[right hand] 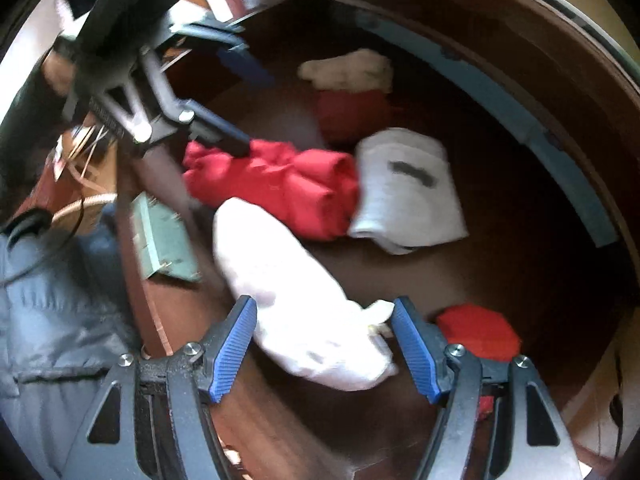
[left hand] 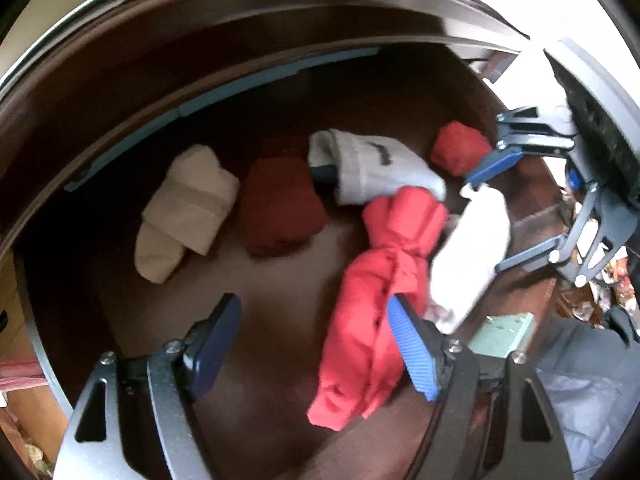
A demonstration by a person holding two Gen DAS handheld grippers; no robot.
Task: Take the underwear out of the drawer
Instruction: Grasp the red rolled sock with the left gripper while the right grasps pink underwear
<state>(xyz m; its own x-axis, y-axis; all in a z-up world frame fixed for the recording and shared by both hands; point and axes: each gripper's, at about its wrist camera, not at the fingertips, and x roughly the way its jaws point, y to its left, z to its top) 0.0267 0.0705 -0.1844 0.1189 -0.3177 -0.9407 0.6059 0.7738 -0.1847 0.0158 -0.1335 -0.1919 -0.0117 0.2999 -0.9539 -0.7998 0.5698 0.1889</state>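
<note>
Both grippers wide open over the drawer [left hand: 120,92], nothing held.

Right gripper [right hand: 324,350] straddles the white roll [right hand: 304,300] at lower centre; left gripper [left hand: 316,344] brushes the red roll [left hand: 380,280]. Closing crooked may pinch loose cloth, or grab both rolls.

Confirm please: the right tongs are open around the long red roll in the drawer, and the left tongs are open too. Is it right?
One thing is wrong: the right tongs are open around the white roll, not the long red roll, which lies further in beside it. The right wrist view shows this. The left tongs are indeed open, and everything lies in the drawer.
</note>
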